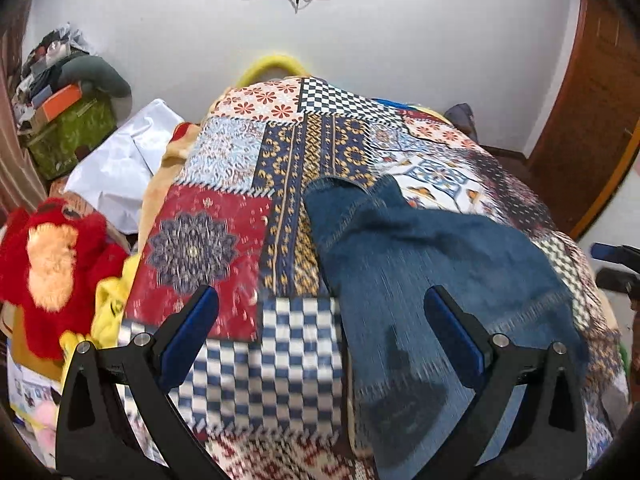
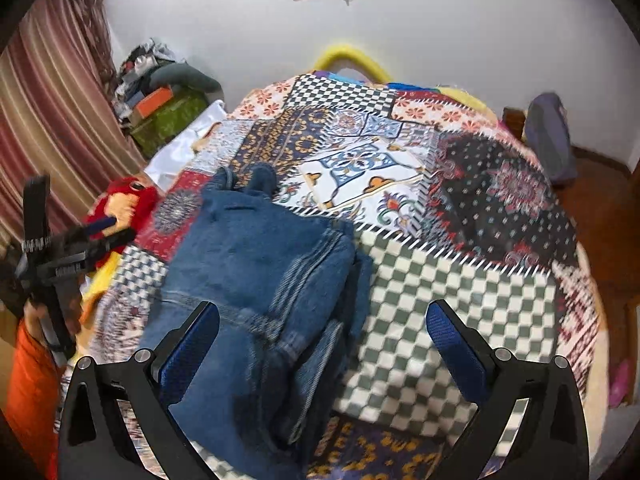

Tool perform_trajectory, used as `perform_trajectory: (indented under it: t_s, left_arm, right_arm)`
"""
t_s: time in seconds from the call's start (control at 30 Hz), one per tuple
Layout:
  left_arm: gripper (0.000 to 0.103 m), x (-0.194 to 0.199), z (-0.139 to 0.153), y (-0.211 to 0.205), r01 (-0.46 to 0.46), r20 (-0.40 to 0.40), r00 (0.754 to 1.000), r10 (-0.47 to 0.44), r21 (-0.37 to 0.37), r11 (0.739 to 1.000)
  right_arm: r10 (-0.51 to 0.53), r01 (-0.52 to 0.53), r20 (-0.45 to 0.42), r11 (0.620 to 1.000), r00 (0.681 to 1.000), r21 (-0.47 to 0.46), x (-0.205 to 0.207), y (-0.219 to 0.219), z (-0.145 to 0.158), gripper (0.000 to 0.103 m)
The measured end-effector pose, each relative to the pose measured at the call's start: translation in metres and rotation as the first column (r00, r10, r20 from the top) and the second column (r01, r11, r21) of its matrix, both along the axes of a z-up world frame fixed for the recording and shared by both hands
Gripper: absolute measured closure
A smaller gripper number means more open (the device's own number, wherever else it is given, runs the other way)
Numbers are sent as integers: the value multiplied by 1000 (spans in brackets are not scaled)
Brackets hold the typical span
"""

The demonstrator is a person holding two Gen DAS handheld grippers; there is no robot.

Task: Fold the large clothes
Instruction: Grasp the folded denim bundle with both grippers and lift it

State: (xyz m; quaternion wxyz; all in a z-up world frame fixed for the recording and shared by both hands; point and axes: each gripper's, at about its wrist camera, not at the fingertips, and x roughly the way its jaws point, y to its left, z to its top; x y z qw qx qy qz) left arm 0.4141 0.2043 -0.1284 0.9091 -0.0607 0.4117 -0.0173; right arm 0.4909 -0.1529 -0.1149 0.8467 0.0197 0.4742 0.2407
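Note:
A pair of blue jeans (image 1: 432,280) lies folded lengthwise on the patchwork bedspread (image 1: 224,240), the leg ends pointing to the far wall. My left gripper (image 1: 320,312) is open and empty, above the jeans' left edge near the waist. In the right wrist view the jeans (image 2: 260,280) lie left of centre on the bedspread (image 2: 460,300). My right gripper (image 2: 322,320) is open and empty, above the jeans' right edge. The left gripper (image 2: 108,228) shows at the far left of that view, and the right gripper's fingers (image 1: 616,256) show at the left wrist view's right edge.
A red plush toy (image 1: 52,268) and white cloth (image 1: 124,164) lie left of the bed. A green box (image 1: 72,136) with clutter stands in the far left corner. A striped curtain (image 2: 52,120) hangs left. A wooden door (image 1: 592,120) is right. A yellow cushion (image 2: 352,60) sits at the bed's far end.

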Motion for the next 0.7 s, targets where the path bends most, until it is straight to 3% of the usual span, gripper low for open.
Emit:
perform_trajectory:
  t_s: [0.1,0.2,0.33,0.43,0.57,0.7]
  left_arm:
    - [0,-18,-9,3,12,-25,1000,-14,-92,996]
    - [0,-24,-36,-1,33,-111,992,-55,-189,981]
    - [0,-20,-68,-12,42,-192,977,-90,-238,970]
    - [0,-14,-85,-16,32,-226,968,-108,-316,948]
    - [0,5,-99,-16,7,-251,960,-121,-412,911]
    - [0,25,-113,-24,19,-269,951,-154,-446,895]
  right_arm:
    - [-3,11,-94,996,996,84,-2,-4,-9,0]
    - [17,5,-180,992,984,125,-2,-1,-28,0]
    - [28,5,-284,994,958,113,2,7,-66,0]
    - [29,18,-373,993,927,121,8,10,-96,0]
    - [86,33,-471,971,878,238,22,9,-123,0]
    - [99,25,-459,966,883,256,31,18,-127,0]
